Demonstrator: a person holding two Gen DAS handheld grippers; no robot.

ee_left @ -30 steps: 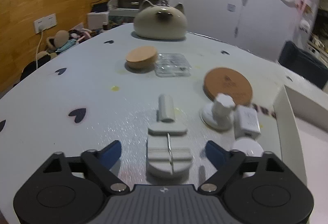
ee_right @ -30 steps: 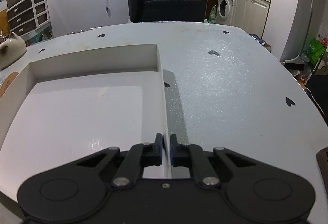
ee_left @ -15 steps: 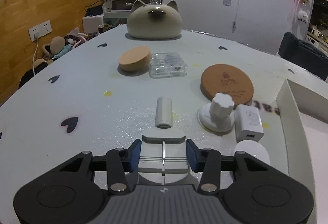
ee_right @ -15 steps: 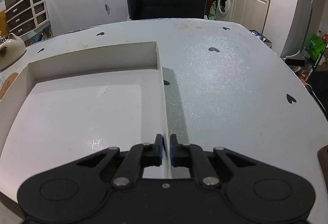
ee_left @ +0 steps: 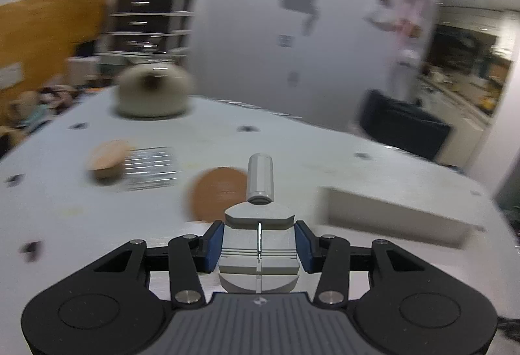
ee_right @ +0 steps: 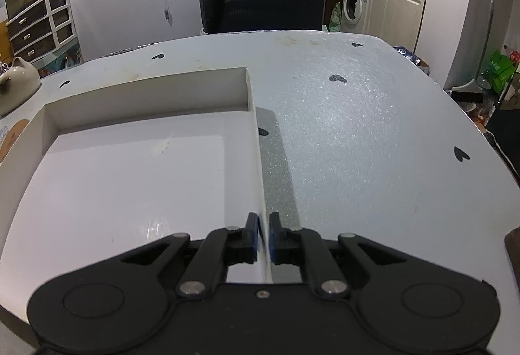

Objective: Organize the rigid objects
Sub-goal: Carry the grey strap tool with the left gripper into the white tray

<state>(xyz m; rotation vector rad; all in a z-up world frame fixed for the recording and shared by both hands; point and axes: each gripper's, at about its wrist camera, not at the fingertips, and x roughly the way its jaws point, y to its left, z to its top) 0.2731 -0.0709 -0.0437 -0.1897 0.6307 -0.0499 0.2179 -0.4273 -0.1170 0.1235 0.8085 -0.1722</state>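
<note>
left gripper (ee_left: 259, 244): jaws clamped on grey slicer tool (ee_left: 259, 234), lifted above bench (ee_left: 97, 218). right gripper (ee_right: 264, 236): jaws pinching white tray (ee_right: 253, 127) wall.

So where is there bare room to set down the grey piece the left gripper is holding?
The white tray floor is bare from wall to wall, ahead of the right gripper clamped on its right wall. The table right of that wall is bare too. The left gripper holds the grey piece. Crowded: around the brown coaster, cork lid and clear case.
</note>
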